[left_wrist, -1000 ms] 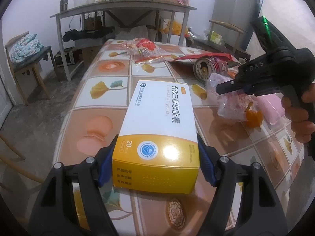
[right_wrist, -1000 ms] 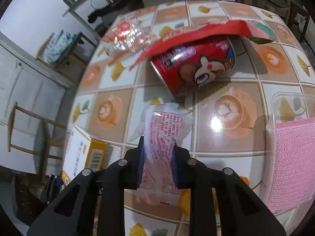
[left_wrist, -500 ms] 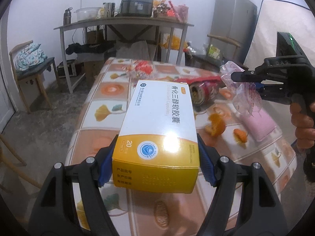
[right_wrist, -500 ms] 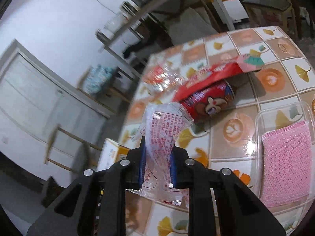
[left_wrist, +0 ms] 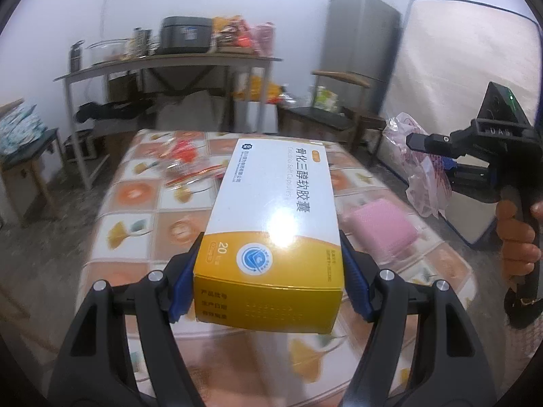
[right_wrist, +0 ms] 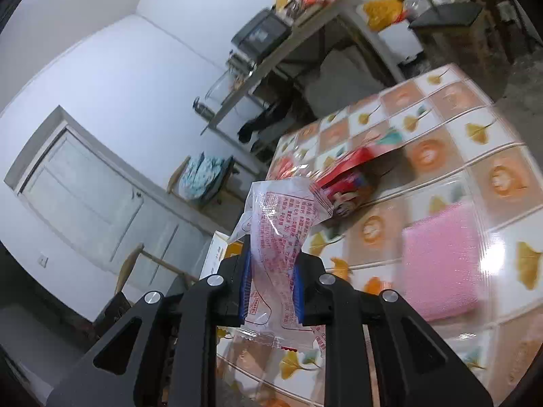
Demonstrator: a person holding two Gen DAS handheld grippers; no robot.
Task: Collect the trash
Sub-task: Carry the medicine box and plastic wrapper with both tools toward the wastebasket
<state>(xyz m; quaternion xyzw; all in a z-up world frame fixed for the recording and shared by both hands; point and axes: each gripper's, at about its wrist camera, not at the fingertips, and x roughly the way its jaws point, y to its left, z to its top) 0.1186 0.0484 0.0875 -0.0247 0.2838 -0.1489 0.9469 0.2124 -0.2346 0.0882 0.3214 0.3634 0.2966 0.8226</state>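
Note:
My left gripper (left_wrist: 269, 283) is shut on a white and yellow medicine box (left_wrist: 275, 224), held above the tiled table (left_wrist: 135, 196). My right gripper (right_wrist: 269, 281) is shut on a clear plastic wrapper with red print (right_wrist: 278, 237). In the left wrist view the right gripper (left_wrist: 431, 154) hangs off the table's right side with the wrapper (left_wrist: 420, 176) dangling from it, a hand (left_wrist: 516, 240) on its handle. A red can with a cartoon face (right_wrist: 349, 190) lies on the table under a red wrapper (right_wrist: 353, 159). A crumpled clear wrapper with red print (left_wrist: 183, 162) lies farther back.
A pink sponge (right_wrist: 441, 261) sits in a clear tray at the table's right. Orange peel pieces (right_wrist: 373, 285) lie near it. Behind the table stand a metal shelf table (left_wrist: 163, 64), chairs (left_wrist: 27, 149), a grey fridge (left_wrist: 359, 40) and a leaning mattress (left_wrist: 468, 78). A white door (right_wrist: 85, 196) is at left.
Both grippers rose away from the tabletop with their loads. The right gripper lifted the wrapper off the table and swung to the right, past the table's edge.

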